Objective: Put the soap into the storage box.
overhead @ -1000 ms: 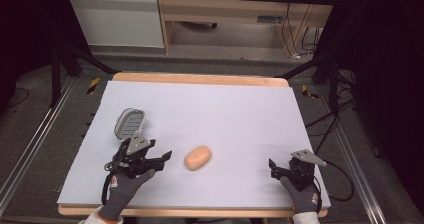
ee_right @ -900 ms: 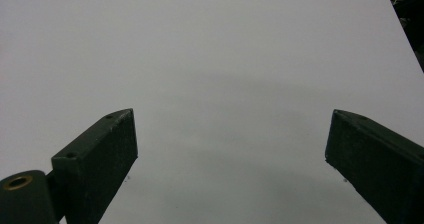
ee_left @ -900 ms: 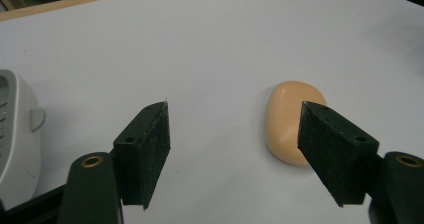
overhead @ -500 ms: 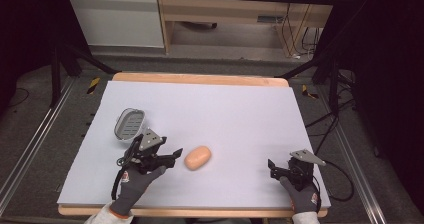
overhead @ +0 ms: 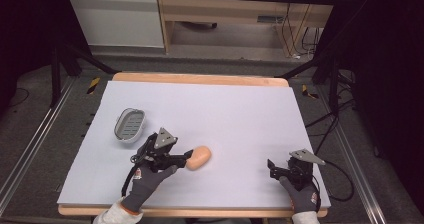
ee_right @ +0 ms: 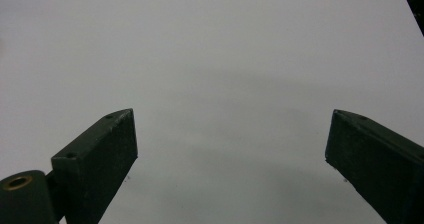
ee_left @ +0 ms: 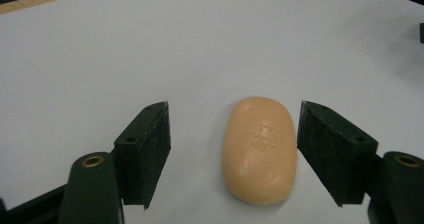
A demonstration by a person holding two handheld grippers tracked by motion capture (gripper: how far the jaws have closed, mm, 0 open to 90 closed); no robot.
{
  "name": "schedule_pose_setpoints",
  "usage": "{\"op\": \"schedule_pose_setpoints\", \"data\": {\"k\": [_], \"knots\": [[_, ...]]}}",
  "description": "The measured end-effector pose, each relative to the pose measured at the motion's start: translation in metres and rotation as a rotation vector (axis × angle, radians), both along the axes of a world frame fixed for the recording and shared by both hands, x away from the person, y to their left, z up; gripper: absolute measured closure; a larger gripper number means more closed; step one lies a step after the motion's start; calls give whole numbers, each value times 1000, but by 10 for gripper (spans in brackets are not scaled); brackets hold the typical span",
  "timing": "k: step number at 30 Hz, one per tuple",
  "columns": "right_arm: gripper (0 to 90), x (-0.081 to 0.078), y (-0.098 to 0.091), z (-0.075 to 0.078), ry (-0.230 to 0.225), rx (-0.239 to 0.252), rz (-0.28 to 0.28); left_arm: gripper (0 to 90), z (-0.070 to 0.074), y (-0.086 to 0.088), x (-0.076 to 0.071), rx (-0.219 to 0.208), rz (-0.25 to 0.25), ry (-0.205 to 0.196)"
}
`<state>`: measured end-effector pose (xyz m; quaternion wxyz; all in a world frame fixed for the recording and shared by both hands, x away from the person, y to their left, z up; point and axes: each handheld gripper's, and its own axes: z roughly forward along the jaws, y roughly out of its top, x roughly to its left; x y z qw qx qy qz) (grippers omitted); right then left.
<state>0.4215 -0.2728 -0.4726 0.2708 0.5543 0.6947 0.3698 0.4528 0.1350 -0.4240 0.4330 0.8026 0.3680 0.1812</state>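
Soap [ee_left: 260, 149] between spread left gripper [ee_left: 235, 154] jaws.

Left tool [overhead: 187, 156] now astride soap [overhead: 198, 157]

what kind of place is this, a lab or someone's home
Most likely a lab or recording workspace, not a home: a white-topped table ringed by dark frame rails, loose cables on the floor, and a gloved person's left claw open around a lone soap bar.

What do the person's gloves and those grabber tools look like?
Both hands wear dark grey knit gloves with pale cuffs. The left gripper and right gripper are black, each topped by a grey three-cornered plate, with black cables trailing. Their fingers are chunky black blocks with brass-coloured pivots.
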Motion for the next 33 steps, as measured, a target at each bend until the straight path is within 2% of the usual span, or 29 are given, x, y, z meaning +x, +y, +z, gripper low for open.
{"op": "schedule_pose_setpoints", "data": {"k": [7, 33], "knots": [[67, 0, 0, 0, 0, 1, 2, 276, -7, -12, 4, 26, -18, 14], [66, 2, 2, -1, 11, 3, 9, 221, -26, -38, 12, 93, -66, 67]]}}
